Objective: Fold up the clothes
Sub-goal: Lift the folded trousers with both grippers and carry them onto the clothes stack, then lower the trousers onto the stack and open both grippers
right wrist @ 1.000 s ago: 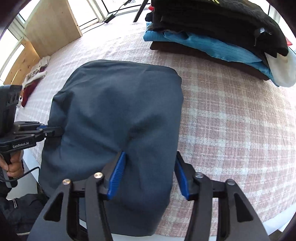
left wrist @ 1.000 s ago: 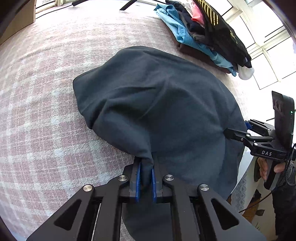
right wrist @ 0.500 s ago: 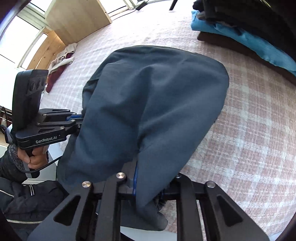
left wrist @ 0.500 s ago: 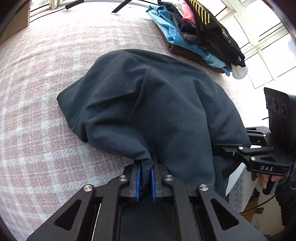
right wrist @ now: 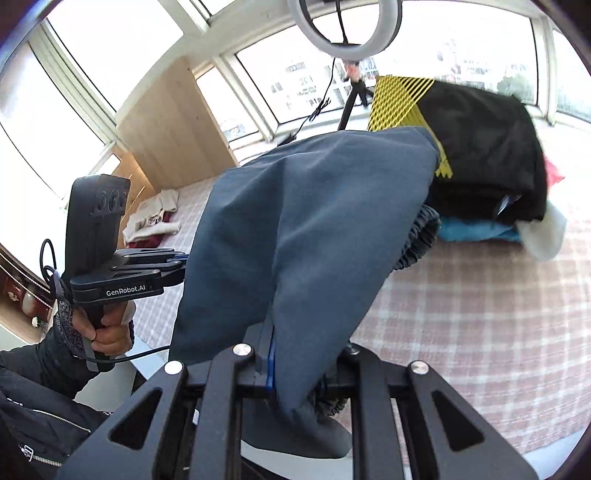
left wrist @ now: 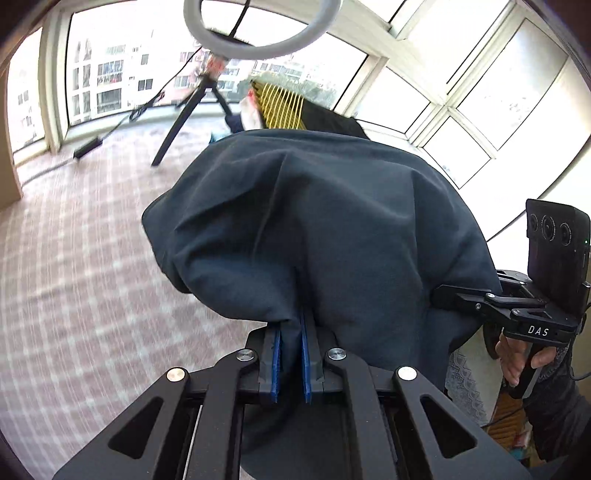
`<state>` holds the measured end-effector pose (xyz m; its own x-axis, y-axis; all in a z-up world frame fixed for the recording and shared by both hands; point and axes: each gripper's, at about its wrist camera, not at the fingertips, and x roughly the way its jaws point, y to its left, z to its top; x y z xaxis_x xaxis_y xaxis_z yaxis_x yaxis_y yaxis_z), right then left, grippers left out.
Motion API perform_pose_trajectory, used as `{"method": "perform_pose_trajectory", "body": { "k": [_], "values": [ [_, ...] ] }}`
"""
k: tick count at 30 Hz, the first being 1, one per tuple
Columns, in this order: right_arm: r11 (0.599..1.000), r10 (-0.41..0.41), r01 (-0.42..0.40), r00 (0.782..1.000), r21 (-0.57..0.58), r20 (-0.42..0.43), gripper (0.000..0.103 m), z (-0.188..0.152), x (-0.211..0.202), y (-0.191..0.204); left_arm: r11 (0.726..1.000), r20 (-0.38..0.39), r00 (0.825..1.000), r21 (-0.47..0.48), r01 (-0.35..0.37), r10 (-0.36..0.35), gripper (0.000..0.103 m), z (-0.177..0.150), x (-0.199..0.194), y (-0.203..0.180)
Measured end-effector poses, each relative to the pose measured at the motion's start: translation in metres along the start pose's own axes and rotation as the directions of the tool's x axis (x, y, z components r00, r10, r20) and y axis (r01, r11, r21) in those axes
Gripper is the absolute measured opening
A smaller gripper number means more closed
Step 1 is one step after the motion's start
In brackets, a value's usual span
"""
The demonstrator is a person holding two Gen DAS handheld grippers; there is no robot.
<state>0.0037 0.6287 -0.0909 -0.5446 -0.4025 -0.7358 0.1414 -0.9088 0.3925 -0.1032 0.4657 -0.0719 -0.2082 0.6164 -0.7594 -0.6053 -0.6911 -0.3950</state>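
A dark blue-grey garment (left wrist: 332, 229) hangs lifted above the pink plaid bed cover (left wrist: 85, 266), bunched between both grippers. My left gripper (left wrist: 290, 332) is shut on a fold of its near edge, blue pads pressing the cloth. In the right wrist view my right gripper (right wrist: 295, 358) is shut on another part of the garment (right wrist: 303, 229), which drapes over its fingers and hides the right pad. An elastic waistband (right wrist: 421, 240) shows at the far side. Each gripper also appears in the other's view: the right gripper (left wrist: 443, 295) and the left gripper (right wrist: 177, 264), each held by a hand.
A pile of clothes, black with yellow stripes (right wrist: 480, 147) over a blue piece (right wrist: 472, 230), lies at the bed's far right. Beige and red clothes (right wrist: 155, 221) lie far left by a wooden panel (right wrist: 173, 129). A ring light (left wrist: 258, 33) on a tripod stands before the windows.
Both grippers have risen and tilted up, lifting the garment off the bed. The right gripper, open around the cloth a second ago, has shut on it.
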Motion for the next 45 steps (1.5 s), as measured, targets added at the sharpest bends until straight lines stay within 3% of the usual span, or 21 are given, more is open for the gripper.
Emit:
{"method": "perform_pose_trajectory", "body": {
  "k": [4,9,13,17,23,27,33,36,38,41,43,45],
  "values": [
    [0.995,-0.092,0.094,0.993,-0.017,0.080,0.015,0.034,-0.033,-0.021,0.995,0.080,0.997,0.095,-0.001,-0.007,0.008,0.060,-0.007,-0.032],
    [0.983,-0.181,0.183,0.974,-0.004,0.134,0.015,0.081,-0.068,-0.069,0.987,0.108,0.994,0.163,0.008,-0.026,0.008,0.120,0.002,-0.055],
    [0.973,-0.228,0.230,0.966,-0.003,0.123,0.015,0.118,-0.069,-0.108,0.986,0.109,0.994,0.165,-0.009,-0.009,0.008,0.165,0.054,-0.068],
    [0.969,-0.246,0.248,0.964,-0.005,0.098,0.015,0.148,-0.060,-0.140,0.985,0.102,0.995,0.169,-0.041,0.024,0.008,0.190,0.084,-0.062],
    [0.969,-0.247,0.246,0.969,0.019,0.011,0.015,0.181,-0.018,-0.198,0.986,0.056,0.996,0.148,-0.075,0.068,0.008,0.203,0.125,-0.031],
    [0.978,-0.197,0.201,0.977,0.060,-0.078,0.017,0.182,0.017,-0.234,0.996,-0.011,0.999,0.084,-0.035,0.036,0.009,0.198,0.152,0.005],
    [0.982,-0.139,0.151,0.984,0.115,-0.108,0.032,0.184,0.022,-0.256,0.996,-0.003,0.997,-0.014,0.083,-0.083,0.016,0.190,0.138,0.033],
    [0.973,-0.172,0.187,0.978,0.136,-0.118,0.037,0.181,0.006,-0.257,0.999,0.039,0.998,0.027,0.046,-0.047,0.013,0.186,0.110,0.034],
    [0.963,-0.245,0.254,0.964,0.088,-0.101,0.037,0.178,-0.014,-0.246,0.997,0.081,0.996,0.081,0.017,-0.024,0.013,0.185,0.092,0.025],
    [0.944,-0.329,0.329,0.944,0.028,0.000,0.037,0.186,-0.038,-0.220,0.989,0.154,0.988,0.148,-0.030,0.007,0.013,0.196,0.079,0.007],
    [0.925,-0.379,0.381,0.923,-0.007,0.071,0.037,0.191,-0.054,-0.203,0.983,0.174,0.984,0.175,-0.061,0.031,0.013,0.208,0.092,-0.002],
    [0.927,-0.370,0.374,0.924,-0.023,0.100,0.030,0.199,-0.048,-0.194,0.977,0.181,0.981,0.185,-0.109,0.076,0.012,0.220,0.114,-0.005]
  ]
}}
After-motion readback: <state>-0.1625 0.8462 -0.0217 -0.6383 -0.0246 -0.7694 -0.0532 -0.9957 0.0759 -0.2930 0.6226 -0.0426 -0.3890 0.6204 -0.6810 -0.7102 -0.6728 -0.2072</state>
